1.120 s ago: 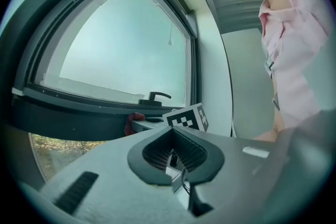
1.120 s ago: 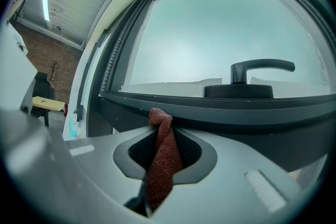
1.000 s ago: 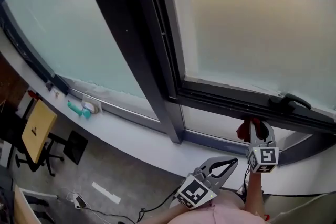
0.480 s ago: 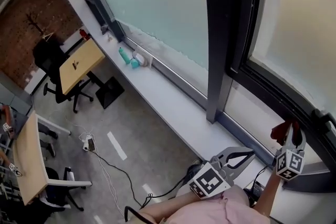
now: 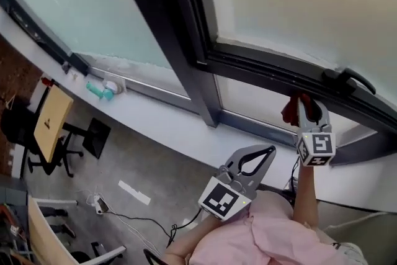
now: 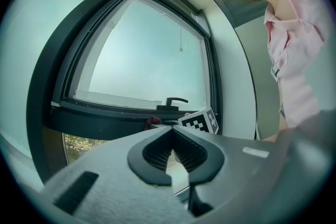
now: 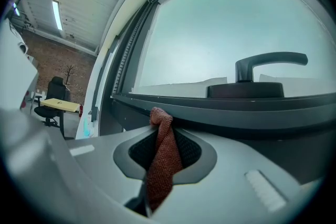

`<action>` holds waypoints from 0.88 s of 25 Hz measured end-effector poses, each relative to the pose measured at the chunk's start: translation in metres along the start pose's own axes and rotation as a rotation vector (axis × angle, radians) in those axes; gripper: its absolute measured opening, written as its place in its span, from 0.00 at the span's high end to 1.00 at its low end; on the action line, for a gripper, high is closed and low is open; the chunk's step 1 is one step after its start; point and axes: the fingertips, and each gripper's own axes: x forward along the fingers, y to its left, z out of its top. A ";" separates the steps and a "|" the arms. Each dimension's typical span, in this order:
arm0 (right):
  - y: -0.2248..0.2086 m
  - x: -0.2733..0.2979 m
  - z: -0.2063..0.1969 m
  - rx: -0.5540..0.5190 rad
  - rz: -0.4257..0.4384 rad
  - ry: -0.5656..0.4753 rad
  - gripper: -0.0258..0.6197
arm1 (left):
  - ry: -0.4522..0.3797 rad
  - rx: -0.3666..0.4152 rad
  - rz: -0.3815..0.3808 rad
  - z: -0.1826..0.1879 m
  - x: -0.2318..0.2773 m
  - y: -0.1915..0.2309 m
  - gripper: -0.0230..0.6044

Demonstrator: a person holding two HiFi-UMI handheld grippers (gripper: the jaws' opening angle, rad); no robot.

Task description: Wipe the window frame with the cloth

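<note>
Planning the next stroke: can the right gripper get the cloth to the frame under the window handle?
Probably yes. The right gripper, shut on the cloth, is at the frame just below and left of the handle, with nothing between them.

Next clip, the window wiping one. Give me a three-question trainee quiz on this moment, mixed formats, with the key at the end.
1. True or false: the left gripper holds the cloth.
2. The right gripper has its jaws: A) wide apart and empty; B) shut on the cloth; C) shut on a sponge.
3. Short answer: in the right gripper view, what dark fixture sits on the window frame above the jaws?

Key: 1 false, it is shut on nothing; 2 B; 3 the window handle.
</note>
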 end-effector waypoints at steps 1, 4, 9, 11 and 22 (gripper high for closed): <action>0.002 0.001 0.000 -0.002 0.000 0.005 0.87 | -0.031 -0.037 0.005 0.005 0.002 0.002 0.97; 0.002 0.005 0.004 -0.011 -0.002 0.014 0.87 | -0.030 -0.120 0.012 0.003 0.008 0.005 0.97; -0.012 -0.006 0.007 -0.016 -0.036 0.002 0.87 | 0.019 -0.112 -0.042 -0.005 0.017 -0.003 0.97; -0.018 -0.011 0.007 -0.012 -0.052 0.003 0.87 | 0.023 -0.110 -0.060 -0.006 0.021 -0.007 0.97; -0.044 -0.030 0.005 -0.012 -0.109 0.010 0.87 | 0.059 -0.060 -0.118 -0.016 0.023 -0.021 0.97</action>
